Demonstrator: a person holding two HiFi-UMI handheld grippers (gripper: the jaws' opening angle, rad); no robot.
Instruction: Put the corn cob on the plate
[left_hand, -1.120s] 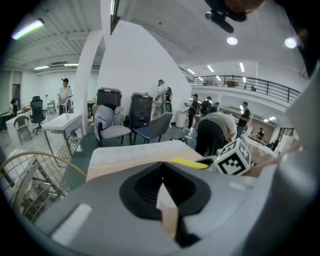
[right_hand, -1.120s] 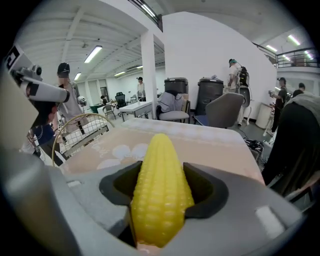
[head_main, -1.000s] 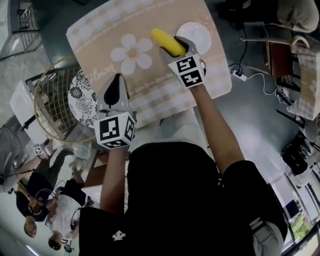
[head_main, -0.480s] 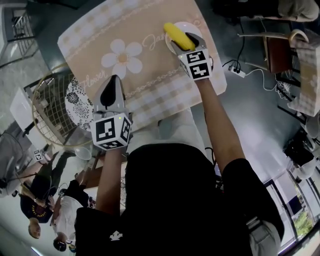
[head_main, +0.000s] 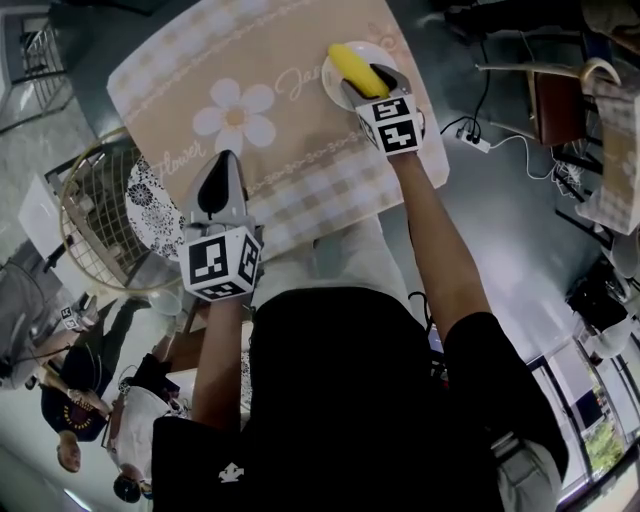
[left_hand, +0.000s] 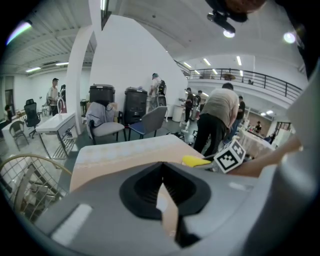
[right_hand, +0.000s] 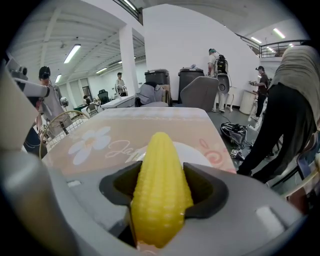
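Right gripper (head_main: 368, 86) carried corn cob (head_main: 351, 68) over plate (head_main: 333, 92); jaws clamped on cob. Left gripper (head_main: 222, 162) jaws together, empty.

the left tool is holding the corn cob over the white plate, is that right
Not quite: the right tool, not the left, is holding the corn cob over the white plate. The right gripper view shows the cob clamped between its jaws. The left tool is back near the table's edge with nothing in it.

left gripper (head_main: 228, 160) closed, right gripper (head_main: 372, 85) clamped
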